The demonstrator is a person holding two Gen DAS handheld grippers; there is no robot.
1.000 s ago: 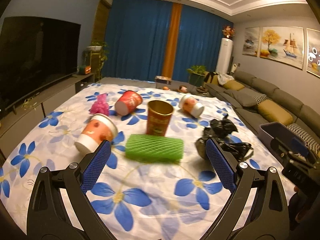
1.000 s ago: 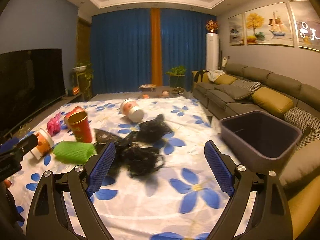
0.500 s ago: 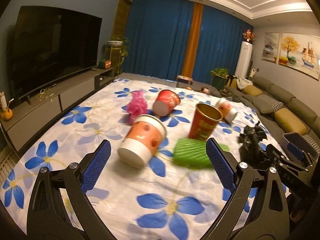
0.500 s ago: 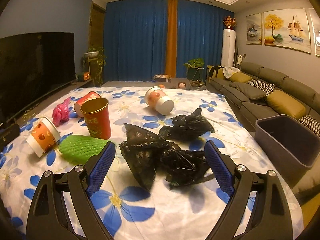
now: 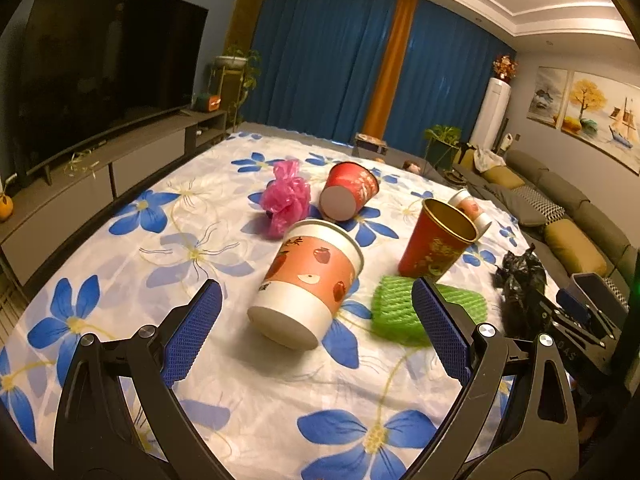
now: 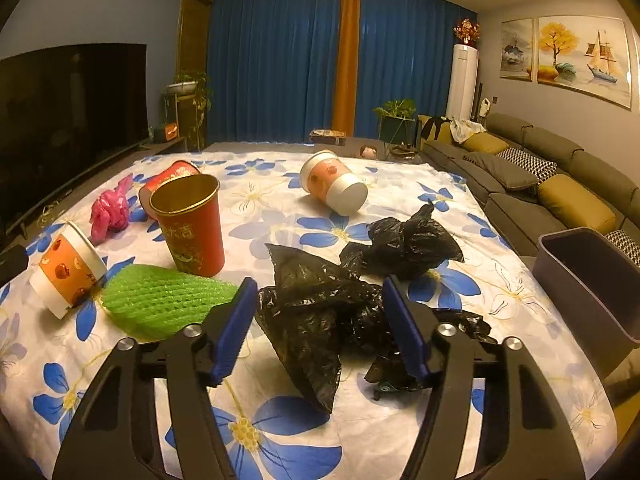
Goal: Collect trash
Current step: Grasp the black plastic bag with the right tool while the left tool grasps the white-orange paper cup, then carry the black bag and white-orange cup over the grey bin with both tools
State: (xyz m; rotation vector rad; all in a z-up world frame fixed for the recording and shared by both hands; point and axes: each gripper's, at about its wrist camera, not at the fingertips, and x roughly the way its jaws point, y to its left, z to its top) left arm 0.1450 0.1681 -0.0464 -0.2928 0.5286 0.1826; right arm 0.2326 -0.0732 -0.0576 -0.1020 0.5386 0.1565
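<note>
An orange-and-white paper cup (image 5: pixel 308 280) lies on its side on the flowered tablecloth (image 5: pixel 224 392). My left gripper (image 5: pixel 316 286) is open, its blue pads on either side of the cup's base and apart from it. A crumpled black plastic bag (image 6: pixel 316 320) lies between the blue pads of my right gripper (image 6: pixel 320 282). Its jaws are closing around the bag, and no firm squeeze shows. A second black bag (image 6: pixel 404 244) sits just beyond it.
A red cup with a gold inside (image 6: pixel 190 224) stands upright beside a green foam net (image 6: pixel 160 300). Farther off are a pink bag (image 5: pixel 286 200), a red cup on its side (image 5: pixel 348 192) and another orange-and-white cup (image 6: pixel 334 184). A grey bin (image 6: pixel 592 280) stands at the table's right edge, by the sofa.
My left gripper swung left and closed in on the orange-and-white cup. My right gripper moved forward and down over the black bag, and its jaws have narrowed.
</note>
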